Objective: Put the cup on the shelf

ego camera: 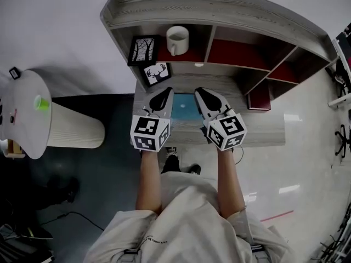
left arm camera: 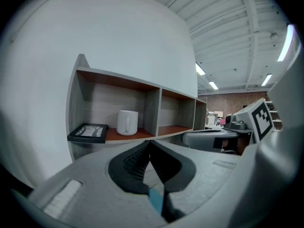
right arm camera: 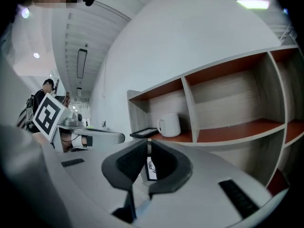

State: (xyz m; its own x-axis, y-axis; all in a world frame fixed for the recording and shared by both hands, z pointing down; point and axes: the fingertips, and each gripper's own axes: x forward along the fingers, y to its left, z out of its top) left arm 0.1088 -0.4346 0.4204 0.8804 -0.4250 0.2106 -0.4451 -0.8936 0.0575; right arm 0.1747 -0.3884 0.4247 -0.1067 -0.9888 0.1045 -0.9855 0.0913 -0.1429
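Observation:
A white mug [ego camera: 177,39] stands upright in the leftmost compartment of the grey wooden shelf [ego camera: 219,15], on its red-brown board. The mug [left arm camera: 127,122] shows beyond the left jaws, and the mug [right arm camera: 169,125] shows beyond the right jaws too. My left gripper [ego camera: 167,93] and right gripper [ego camera: 198,92] hover side by side over the grey table [ego camera: 263,131], in front of the shelf and below the mug. The left gripper [left arm camera: 149,144] is shut with its pads touching and nothing between them. The right gripper [right arm camera: 147,144] is shut and empty as well.
A black-framed tree picture [ego camera: 144,50] lies beside the mug in the same compartment. A deer picture [ego camera: 157,73] leans below it. A blue pad [ego camera: 185,107] lies on the table between the grippers. A dark red box [ego camera: 259,99] sits right. A round white table [ego camera: 27,114] stands far left.

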